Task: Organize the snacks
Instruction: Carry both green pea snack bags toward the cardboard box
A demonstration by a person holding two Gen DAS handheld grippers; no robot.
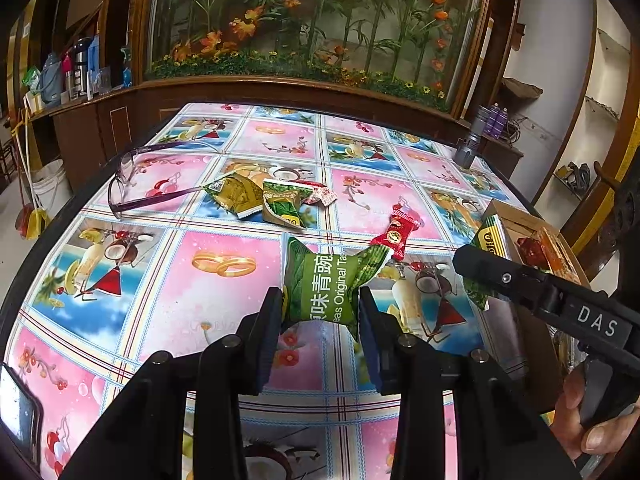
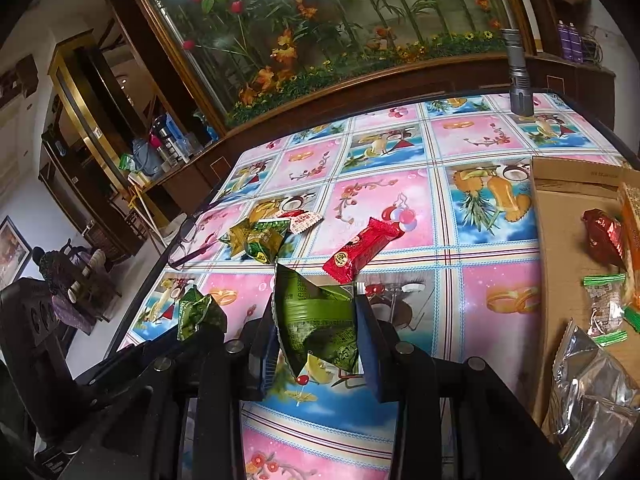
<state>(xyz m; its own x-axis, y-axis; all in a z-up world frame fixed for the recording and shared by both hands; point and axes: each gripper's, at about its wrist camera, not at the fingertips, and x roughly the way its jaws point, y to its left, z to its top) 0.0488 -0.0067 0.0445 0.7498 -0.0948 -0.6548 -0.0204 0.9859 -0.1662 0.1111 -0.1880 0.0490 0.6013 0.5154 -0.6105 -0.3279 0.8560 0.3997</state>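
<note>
Right gripper (image 2: pixel 316 332) clamped on green packet (image 2: pixel 316 320); left gripper (image 1: pixel 320 308) clamped on pea packet (image 1: pixel 326 286). Cardboard box (image 2: pixel 560 216) rightward, nearer right hand.

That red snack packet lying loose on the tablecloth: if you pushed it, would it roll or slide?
The red snack packet looks flat and pillow-shaped, so it would probably slide, not roll. Its glossy wrapper on the smooth tablecloth suggests it may skid easily. It seems small and light.

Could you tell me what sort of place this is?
Probably a home dining or living room: a table under a patterned oilcloth, a glass-fronted wooden cabinet of artificial flowers, and eyeglasses left lying nearby.
</note>
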